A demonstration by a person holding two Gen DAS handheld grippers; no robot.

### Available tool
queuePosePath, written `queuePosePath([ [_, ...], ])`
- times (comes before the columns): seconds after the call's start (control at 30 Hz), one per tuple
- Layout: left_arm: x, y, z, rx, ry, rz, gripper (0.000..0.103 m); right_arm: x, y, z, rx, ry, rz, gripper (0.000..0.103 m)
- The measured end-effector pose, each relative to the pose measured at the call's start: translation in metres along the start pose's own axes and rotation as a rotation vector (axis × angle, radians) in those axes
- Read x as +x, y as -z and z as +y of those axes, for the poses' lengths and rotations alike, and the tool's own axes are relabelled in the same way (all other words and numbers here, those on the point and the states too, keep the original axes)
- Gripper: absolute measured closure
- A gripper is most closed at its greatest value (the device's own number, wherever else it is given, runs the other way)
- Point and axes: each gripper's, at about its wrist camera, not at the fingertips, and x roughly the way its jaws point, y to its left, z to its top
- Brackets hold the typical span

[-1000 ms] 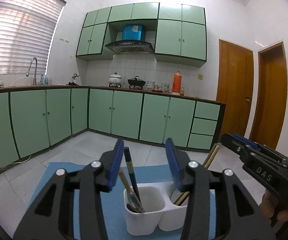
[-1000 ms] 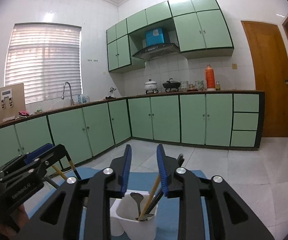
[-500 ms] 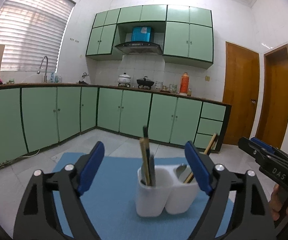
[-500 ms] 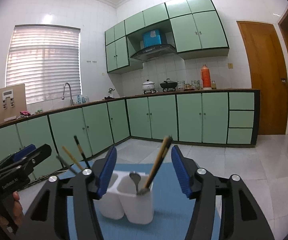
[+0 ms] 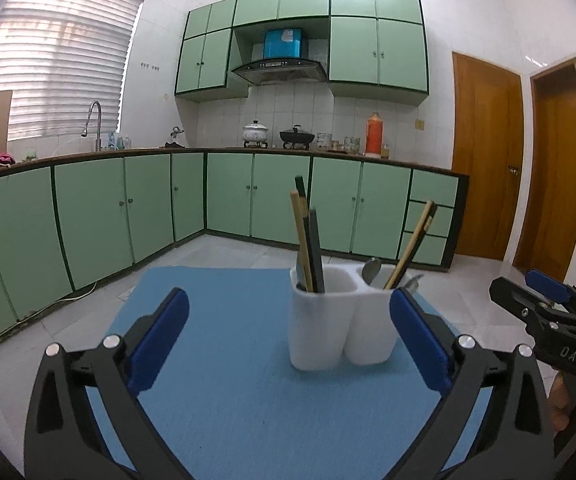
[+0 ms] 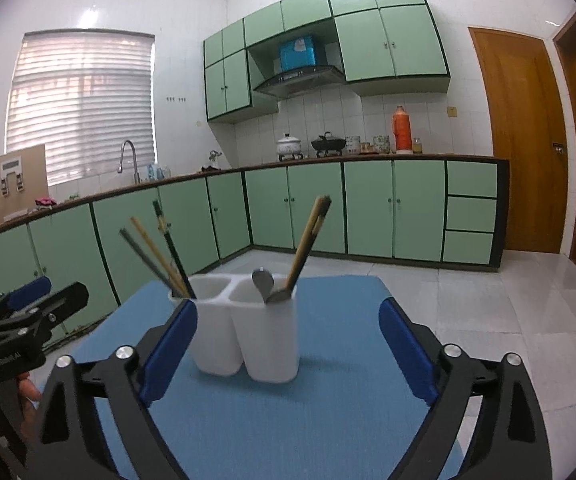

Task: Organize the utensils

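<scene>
A white plastic two-compartment utensil holder stands upright on the blue mat. Its left compartment holds pale wooden and dark chopsticks leaning together, nearly upright. Its right compartment holds a metal spoon, bowl up, and tan chopsticks tilted to the right.

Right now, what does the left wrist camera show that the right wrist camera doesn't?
Only the left wrist view shows the left gripper head-on with its jaws opening and nothing between them, and two wooden doors fully in frame. Only the right wrist view shows the right gripper head-on, jaws also opening and empty, and the cardboard box whole on the counter. Both show the white two-compartment holder on the blue mat, chopsticks in its left cup, a spoon and more chopsticks in the right.
</scene>
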Motion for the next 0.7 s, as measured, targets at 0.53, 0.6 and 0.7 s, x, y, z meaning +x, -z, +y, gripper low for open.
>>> queuePosePath([
  [0.53, -0.030, 0.028, -0.009, 0.017, 0.001, 0.062, 0.005, -0.030, 0.024, 0.007, 0.003, -0.012, 0.048, 0.009],
  [0.6, -0.034, 0.027, -0.011, 0.017, 0.001, 0.065, 0.005, -0.033, 0.023, 0.009, 0.002, -0.006, 0.056, 0.009],
  [0.7, -0.036, 0.022, -0.011, 0.011, -0.002, 0.094, 0.005, -0.034, 0.018, 0.011, -0.003, 0.019, 0.091, 0.009],
])
